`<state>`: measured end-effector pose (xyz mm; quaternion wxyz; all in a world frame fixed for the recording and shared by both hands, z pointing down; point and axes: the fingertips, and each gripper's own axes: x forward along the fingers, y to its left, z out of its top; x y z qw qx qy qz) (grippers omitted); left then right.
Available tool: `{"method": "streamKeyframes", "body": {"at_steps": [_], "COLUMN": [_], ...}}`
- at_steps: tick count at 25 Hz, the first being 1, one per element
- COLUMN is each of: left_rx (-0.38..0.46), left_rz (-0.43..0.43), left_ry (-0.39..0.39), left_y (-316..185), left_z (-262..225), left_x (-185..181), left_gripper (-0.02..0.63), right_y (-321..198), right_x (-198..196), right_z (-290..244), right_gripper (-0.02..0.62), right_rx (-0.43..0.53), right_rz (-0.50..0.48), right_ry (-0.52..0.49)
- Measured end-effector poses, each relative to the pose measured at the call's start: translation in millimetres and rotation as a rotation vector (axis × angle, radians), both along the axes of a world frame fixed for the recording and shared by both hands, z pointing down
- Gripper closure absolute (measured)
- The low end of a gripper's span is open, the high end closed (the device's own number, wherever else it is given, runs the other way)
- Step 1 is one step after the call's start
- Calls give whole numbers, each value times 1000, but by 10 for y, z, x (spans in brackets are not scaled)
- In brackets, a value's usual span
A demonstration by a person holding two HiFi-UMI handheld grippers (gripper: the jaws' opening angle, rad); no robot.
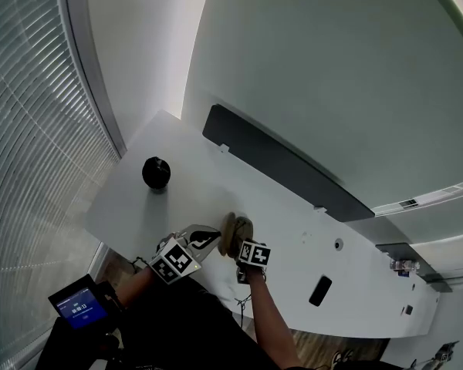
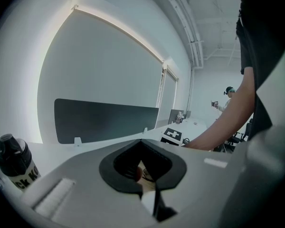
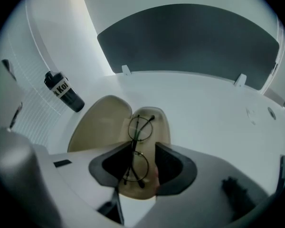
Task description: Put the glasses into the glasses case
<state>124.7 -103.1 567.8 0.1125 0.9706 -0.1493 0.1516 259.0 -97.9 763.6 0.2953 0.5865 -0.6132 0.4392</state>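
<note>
The tan glasses case (image 3: pixel 99 125) lies open on the white table (image 3: pixel 213 113). The folded thin-rimmed glasses (image 3: pixel 134 144) rest in its right half. My right gripper (image 3: pixel 137 167) points steeply down over them. It is open, with a jaw on each side of the frame and neither pad pressing on it. In the head view the case (image 1: pixel 233 230) sits near the table's front edge, between my left gripper (image 1: pixel 208 241) and right gripper (image 1: pixel 245 247). My left gripper (image 2: pixel 145 175) lies low beside the case and looks shut on its tan edge.
A black bottle (image 1: pixel 156 173) stands to the left of the case. A dark phone (image 1: pixel 320 290) lies to the right near the front edge. A long dark panel (image 1: pixel 285 164) runs along the table's far side. The person's forearm (image 2: pixel 218 127) reaches across.
</note>
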Motion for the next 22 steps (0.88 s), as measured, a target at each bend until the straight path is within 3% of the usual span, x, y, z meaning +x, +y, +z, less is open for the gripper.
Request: {"method": "streamKeyframes", "body": {"at_steps": [7,12,18,20,22], "left_rx": [7,-6,7,21,28], "left_rz": [-17,-22,28,49,64], "left_ry": [23,11,8,13,19], "left_y": [-44,-26,102,130,164], "left_z": [-37,90,70,23,10], "left_x": [-18,-72,-13,2,12], "left_gripper": [601,600,600,601,600], "right_y": [-42,-123,93,265,470], "right_x": [72,-30,68,-5,-67], "right_z": [-386,-1067,-1962,-2106,-2153], "right_gripper": [449,450,475,515,586], "right_rx": [161,419,692,761,813], "right_rz": [40,-8,22,16,-14], "right_ry": [-43,-85,-121,-77,87]}}
